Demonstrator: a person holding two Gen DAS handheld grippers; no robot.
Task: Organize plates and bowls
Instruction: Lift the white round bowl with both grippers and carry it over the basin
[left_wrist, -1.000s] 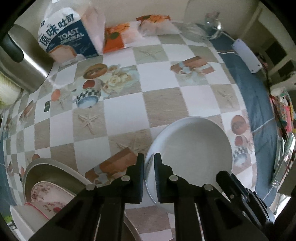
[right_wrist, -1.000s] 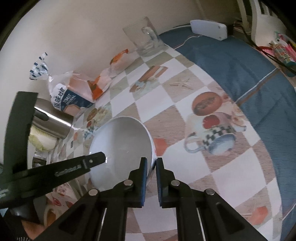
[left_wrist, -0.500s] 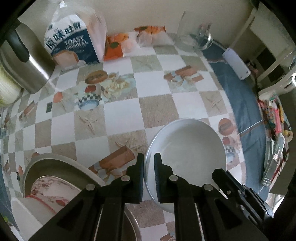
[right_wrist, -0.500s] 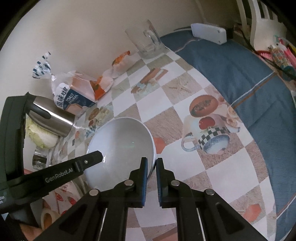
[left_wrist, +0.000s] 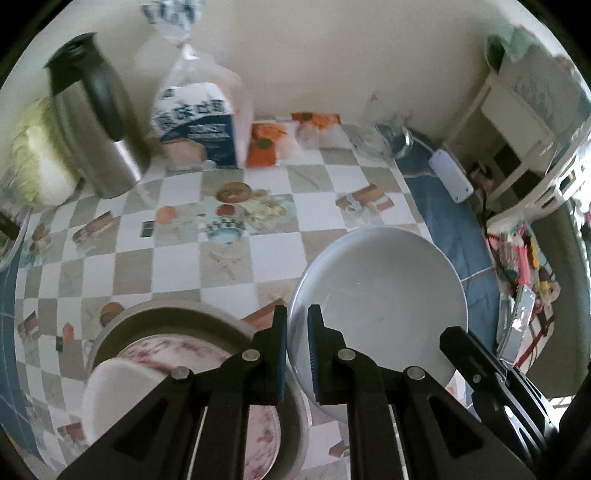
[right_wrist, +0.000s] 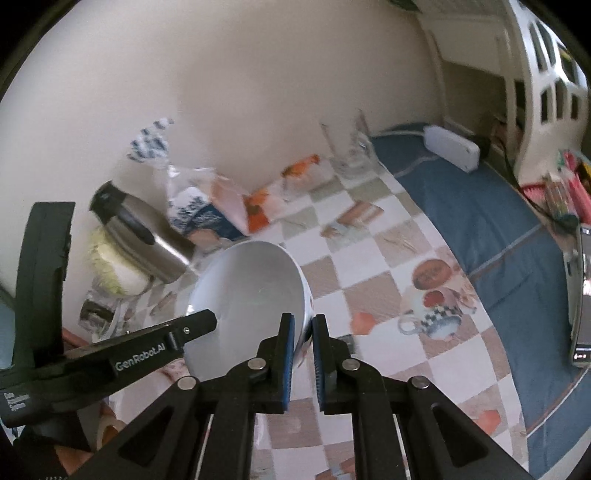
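Observation:
A plain white bowl (left_wrist: 380, 306) hangs above the checked tablecloth, held by both grippers at opposite rims. My left gripper (left_wrist: 297, 325) is shut on its left rim, with the rim pinched between the blue pads. In the right wrist view the same bowl (right_wrist: 251, 291) tilts, and my right gripper (right_wrist: 303, 332) is shut on its right rim. The left gripper's finger (right_wrist: 192, 325) reaches the bowl's other side there. Below at the lower left stands a grey basin (left_wrist: 177, 321) holding a pink-flowered plate (left_wrist: 173, 350) and a white bowl (left_wrist: 118, 391).
Along the far wall stand a steel jug (left_wrist: 92, 129), a cabbage (left_wrist: 37, 170), a bag of toast bread (left_wrist: 199, 125), orange snack packs (left_wrist: 266, 144) and a glass mug (left_wrist: 391, 140). A white adapter (left_wrist: 450, 175) lies on the blue cloth at the right.
Both grippers have risen together with the white bowl between them, so it now hangs higher over the table. More of the far wall shows in both views. Both grips are unchanged.

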